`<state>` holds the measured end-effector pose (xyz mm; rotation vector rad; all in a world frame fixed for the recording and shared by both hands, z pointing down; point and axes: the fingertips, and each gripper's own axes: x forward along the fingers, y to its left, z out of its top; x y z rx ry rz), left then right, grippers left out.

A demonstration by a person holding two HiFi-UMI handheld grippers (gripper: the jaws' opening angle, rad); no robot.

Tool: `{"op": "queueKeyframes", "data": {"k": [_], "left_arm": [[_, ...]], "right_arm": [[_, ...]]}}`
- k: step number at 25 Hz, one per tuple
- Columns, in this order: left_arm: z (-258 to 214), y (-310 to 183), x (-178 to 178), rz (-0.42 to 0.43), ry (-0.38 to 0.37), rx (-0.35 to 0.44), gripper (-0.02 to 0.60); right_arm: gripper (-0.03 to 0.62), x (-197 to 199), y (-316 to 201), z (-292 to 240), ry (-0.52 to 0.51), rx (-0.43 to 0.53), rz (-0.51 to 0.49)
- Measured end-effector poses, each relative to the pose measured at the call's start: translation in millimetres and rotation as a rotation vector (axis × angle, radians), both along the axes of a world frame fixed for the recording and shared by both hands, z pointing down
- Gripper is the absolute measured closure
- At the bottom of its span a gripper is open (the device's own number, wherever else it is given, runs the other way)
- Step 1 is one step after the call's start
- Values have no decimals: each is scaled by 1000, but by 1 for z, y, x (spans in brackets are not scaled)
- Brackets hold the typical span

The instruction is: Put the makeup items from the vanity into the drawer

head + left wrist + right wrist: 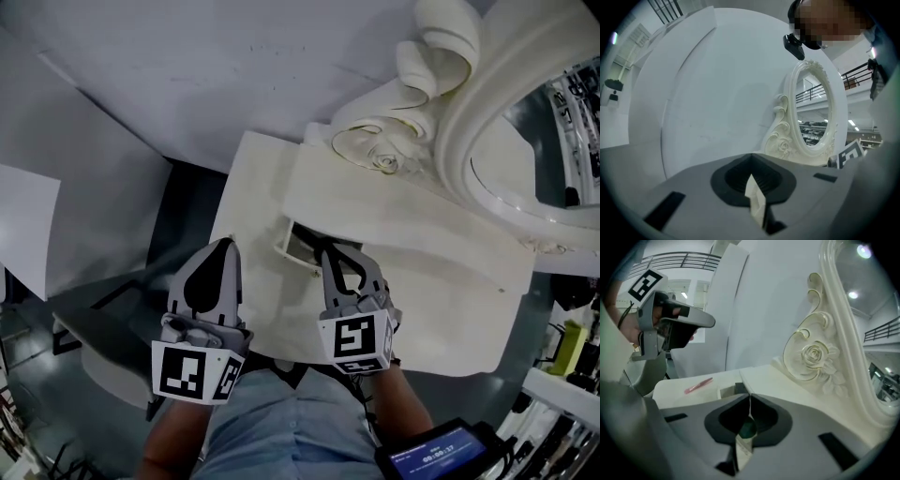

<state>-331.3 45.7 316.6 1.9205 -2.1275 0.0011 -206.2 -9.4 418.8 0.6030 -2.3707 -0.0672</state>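
- The left gripper, grey moulded plastic with black ribbed pads, is held closed over the left edge of the vanity top. Nothing is seen gripped between its pads.
- The right gripper is likewise closed, tips together, over the small drawer, which is pulled open at the front edge of the raised middle section.
- A dark green rounded shape is seen in the hollow behind the right tips. Whether it is held cannot be told.
- A slim pink pencil-like makeup item lies flat on the smooth cream top, near its left edge, just beside the drawer.
- An oval mirror is framed by a glossy carved frame of scrolls and a rose.
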Motion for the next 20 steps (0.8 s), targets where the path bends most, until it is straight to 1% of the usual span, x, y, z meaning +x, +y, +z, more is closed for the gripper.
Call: {"op": "queueKeyframes", "data": {"k": [2, 4, 6, 8, 9, 12, 16, 18, 20], "left_arm": [[-1, 1, -5, 0, 1, 4, 583], [-2, 3, -13, -7, 0, 8, 583], [-3, 9, -21, -14, -4, 5, 583], [-2, 15, -29, -20, -9, -2, 583], [-1, 17, -32, -22, -9, -4, 583], [2, 19, -36, -20, -4, -10, 583], [4, 17, -32, 2, -2, -12, 583], [6, 16, -30, 11, 1, -17, 583], [8, 13, -27, 22, 3, -21, 583]], "right_arm": [[586, -9, 6, -9, -41, 9, -13], [586, -19, 12, -12, -54, 14, -23], [586, -22, 11, -11, -29, 47, 2], [586, -16, 1, -8, 10, 89, 55], [586, -12, -5, -5, 26, 95, 78], [586, -6, -14, 6, 57, 69, 105], [588, 4, -10, 16, 109, 61, 133], [591, 9, -3, 27, 124, 8, 123], [592, 7, 6, 30, 109, -37, 97]]}}
